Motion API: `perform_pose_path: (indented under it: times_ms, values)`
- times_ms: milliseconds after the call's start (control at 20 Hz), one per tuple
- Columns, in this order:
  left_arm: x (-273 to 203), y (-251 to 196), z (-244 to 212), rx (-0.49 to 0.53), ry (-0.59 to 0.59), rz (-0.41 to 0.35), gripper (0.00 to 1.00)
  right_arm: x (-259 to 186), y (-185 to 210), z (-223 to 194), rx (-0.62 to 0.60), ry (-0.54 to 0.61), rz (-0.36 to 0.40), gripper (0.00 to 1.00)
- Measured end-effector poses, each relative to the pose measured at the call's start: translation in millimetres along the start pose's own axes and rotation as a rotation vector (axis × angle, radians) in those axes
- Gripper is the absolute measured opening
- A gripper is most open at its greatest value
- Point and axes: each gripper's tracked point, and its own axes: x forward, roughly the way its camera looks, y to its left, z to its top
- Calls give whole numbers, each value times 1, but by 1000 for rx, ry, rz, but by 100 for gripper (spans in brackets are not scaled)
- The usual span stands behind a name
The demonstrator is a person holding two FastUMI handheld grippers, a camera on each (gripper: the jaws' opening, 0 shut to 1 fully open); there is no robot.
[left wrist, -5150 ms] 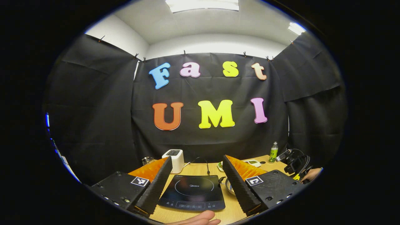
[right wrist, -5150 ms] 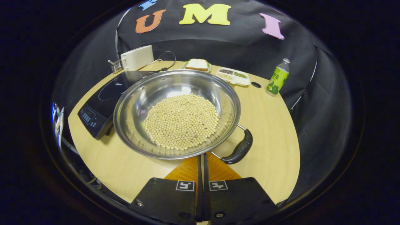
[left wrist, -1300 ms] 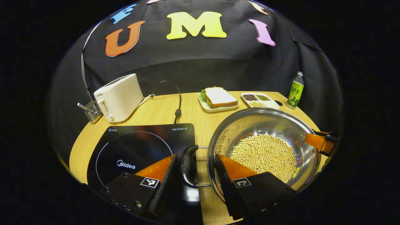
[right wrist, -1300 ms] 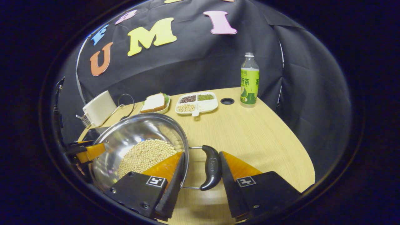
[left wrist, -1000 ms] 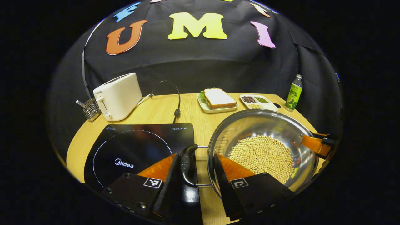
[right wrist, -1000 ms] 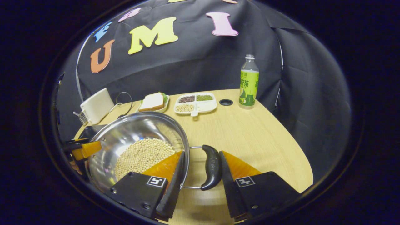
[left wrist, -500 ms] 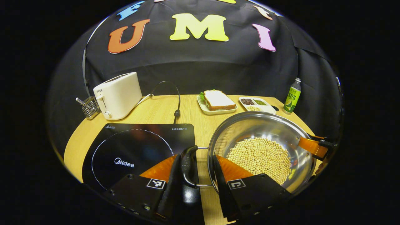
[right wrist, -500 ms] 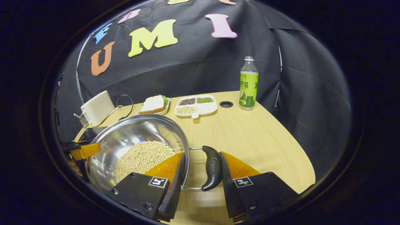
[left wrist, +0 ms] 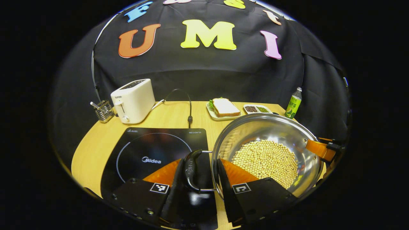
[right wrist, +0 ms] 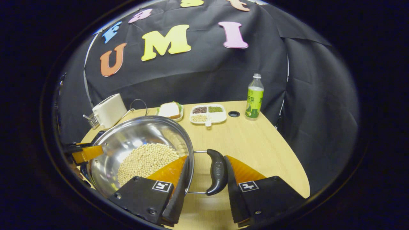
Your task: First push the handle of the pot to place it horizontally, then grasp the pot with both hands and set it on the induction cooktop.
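A steel pot (left wrist: 271,127) holding soybeans (left wrist: 265,159) hangs between both grippers, slightly above the wooden table (right wrist: 255,150). My left gripper (left wrist: 199,166) is shut on the pot's left handle (left wrist: 191,169), one finger outside the handle and the other against the pot's inner wall. That handle hovers over the right edge of the black induction cooktop (left wrist: 150,150). In the same way, my right gripper (right wrist: 207,161) is shut on the right handle (right wrist: 217,172). The pot (right wrist: 140,134) sits level. Each gripper shows at the far rim in the other's view: the right gripper (left wrist: 322,150) and the left gripper (right wrist: 84,153).
A white toaster (left wrist: 134,100) and a small wire rack (left wrist: 103,111) stand behind the cooktop, whose cable (left wrist: 189,118) loops across the table. At the back are a sandwich on a plate (left wrist: 223,108), a divided dish (left wrist: 257,109) and a green bottle (left wrist: 294,103).
Both grippers have closed tighter on the handles and lifted the pot. It has drifted left, so the left handle now overlaps the cooktop's right edge.
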Motion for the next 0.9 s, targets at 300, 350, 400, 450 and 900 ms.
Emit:
perform_pose_path:
  times_ms: [300, 350, 400, 450, 900]
  values:
    - [-52, 42, 29, -9, -69, 39, 57, -40, 50, 29, -25, -31, 49, 63]
    - [-61, 53, 34, -9, -90, 48, 57, -47, 62, 36, -30, -46, 58, 62]
    - [-68, 62, 40, -11, -106, 57, 57, -52, 71, 42, -39, -59, 67, 62]
    - [-75, 72, 45, -14, -122, 66, 57, -57, 81, 48, -44, -72, 75, 61]
    - [-103, 150, 80, -44, -190, 140, 56, -63, 176, 87, -95, -123, 140, 61]
